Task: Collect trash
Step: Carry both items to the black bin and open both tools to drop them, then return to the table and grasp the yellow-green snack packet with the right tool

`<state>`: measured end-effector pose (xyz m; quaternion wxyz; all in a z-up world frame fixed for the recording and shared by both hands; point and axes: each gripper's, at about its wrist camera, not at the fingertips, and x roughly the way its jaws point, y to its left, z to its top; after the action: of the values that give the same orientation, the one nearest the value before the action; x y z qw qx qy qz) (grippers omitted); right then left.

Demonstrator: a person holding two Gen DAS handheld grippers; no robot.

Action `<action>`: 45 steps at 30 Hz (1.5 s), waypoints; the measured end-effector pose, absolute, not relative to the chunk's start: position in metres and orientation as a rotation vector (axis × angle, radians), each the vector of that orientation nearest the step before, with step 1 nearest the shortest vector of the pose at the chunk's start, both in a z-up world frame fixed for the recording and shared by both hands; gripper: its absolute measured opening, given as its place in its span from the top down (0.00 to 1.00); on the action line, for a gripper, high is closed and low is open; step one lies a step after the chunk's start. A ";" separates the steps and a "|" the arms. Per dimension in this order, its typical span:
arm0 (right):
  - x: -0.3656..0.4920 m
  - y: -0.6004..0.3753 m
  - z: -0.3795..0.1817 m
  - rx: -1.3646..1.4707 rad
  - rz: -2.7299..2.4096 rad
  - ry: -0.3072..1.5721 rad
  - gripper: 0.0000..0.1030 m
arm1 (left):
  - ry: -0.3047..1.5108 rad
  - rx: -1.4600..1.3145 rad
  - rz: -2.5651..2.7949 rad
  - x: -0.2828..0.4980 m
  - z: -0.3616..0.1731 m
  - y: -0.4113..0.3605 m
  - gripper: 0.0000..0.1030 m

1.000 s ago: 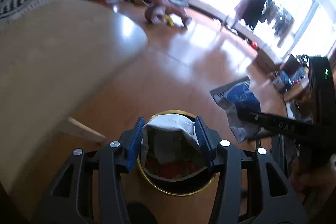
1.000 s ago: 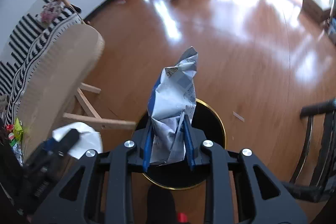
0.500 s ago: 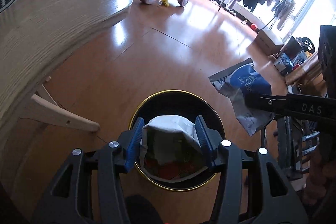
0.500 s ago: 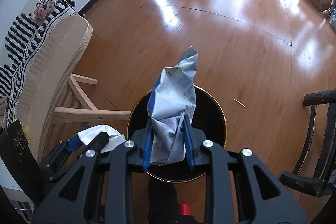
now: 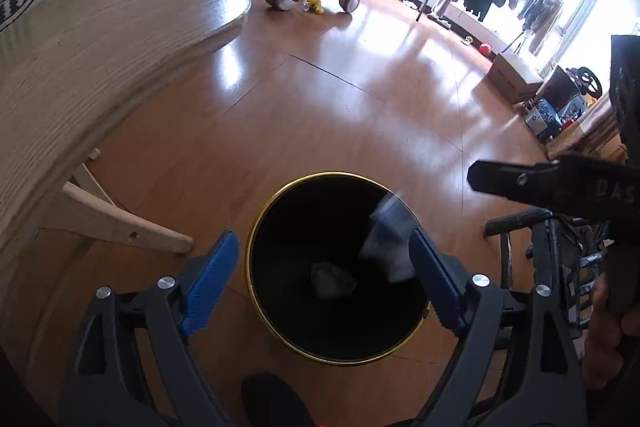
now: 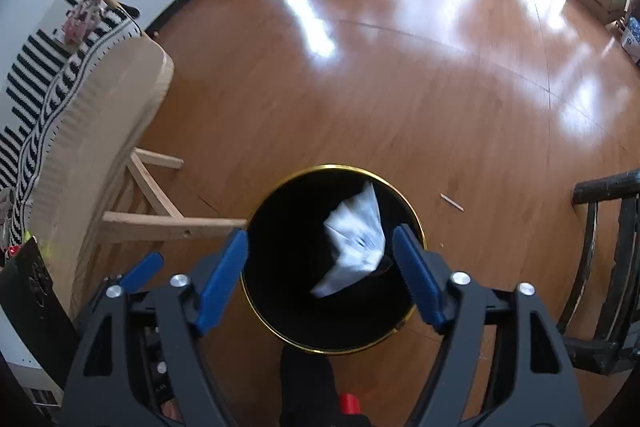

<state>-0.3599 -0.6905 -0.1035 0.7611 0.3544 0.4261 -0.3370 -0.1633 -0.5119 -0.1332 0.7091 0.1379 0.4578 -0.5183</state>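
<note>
Both grippers over black bin w/ gold rim [image 5: 256, 239], pointing down into it. Left gripper [image 5: 324, 267]: jaws opening, wide, nothing pinched; crumpled wad [image 5: 334, 281] lies at bin bottom. Right gripper [image 6: 320, 263]: jaws opening, not gripping; blue-white snack wrapper [image 6: 354, 241] blurred inside bin mouth, near its right blue pad [image 6: 418, 281], contact unclear. Wooden table [image 5: 80, 43] left of bin. 1 small stick [image 6: 452, 203] on floor right of bin.
</note>
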 end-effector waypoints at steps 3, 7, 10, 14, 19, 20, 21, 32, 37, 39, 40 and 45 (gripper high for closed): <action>-0.359 -0.688 -0.103 0.762 -0.732 0.931 0.29 | 1.012 0.297 -1.148 -0.162 -0.131 -0.509 0.14; -0.357 -0.685 -0.095 0.751 -0.738 0.904 0.25 | 1.001 0.278 -1.126 -0.156 -0.121 -0.500 0.11; -0.352 -0.678 -0.081 0.738 -0.726 0.856 0.23 | 0.988 0.263 -1.104 -0.145 -0.105 -0.485 0.10; -0.325 -0.651 -0.056 0.657 -0.677 0.792 0.21 | 0.928 0.235 -1.037 -0.121 -0.071 -0.445 0.09; -0.264 -0.598 -0.031 0.543 -0.533 0.759 0.20 | 0.856 0.186 -0.865 -0.074 -0.025 -0.356 0.09; -0.252 -0.587 -0.029 0.536 -0.503 0.760 0.20 | 0.847 0.180 -0.834 -0.067 -0.020 -0.340 0.09; -0.235 -0.574 -0.027 0.528 -0.464 0.764 0.20 | 0.834 0.162 -0.793 -0.056 -0.012 -0.317 0.09; -0.061 -0.386 0.007 0.344 -0.084 0.780 0.20 | 0.785 0.019 -0.324 0.029 0.019 -0.077 0.08; 0.002 -0.311 0.006 0.249 -0.001 0.782 0.20 | 0.821 -0.005 -0.216 0.049 0.006 -0.007 0.08; 0.018 -0.295 0.001 0.223 0.010 0.789 0.20 | 0.834 0.020 -0.204 0.053 -0.003 0.007 0.08; 0.025 -0.291 -0.003 0.216 0.011 0.792 0.20 | 0.842 0.028 -0.206 0.054 -0.007 0.009 0.08; 0.050 -0.286 -0.028 0.205 0.012 0.849 0.20 | 0.899 0.076 -0.293 0.069 -0.035 -0.003 0.08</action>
<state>0.0498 -0.2865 -0.0278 0.9062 0.0994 0.4110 0.0059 0.0693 -0.0025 -0.0347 0.8896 0.0364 0.4329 -0.1409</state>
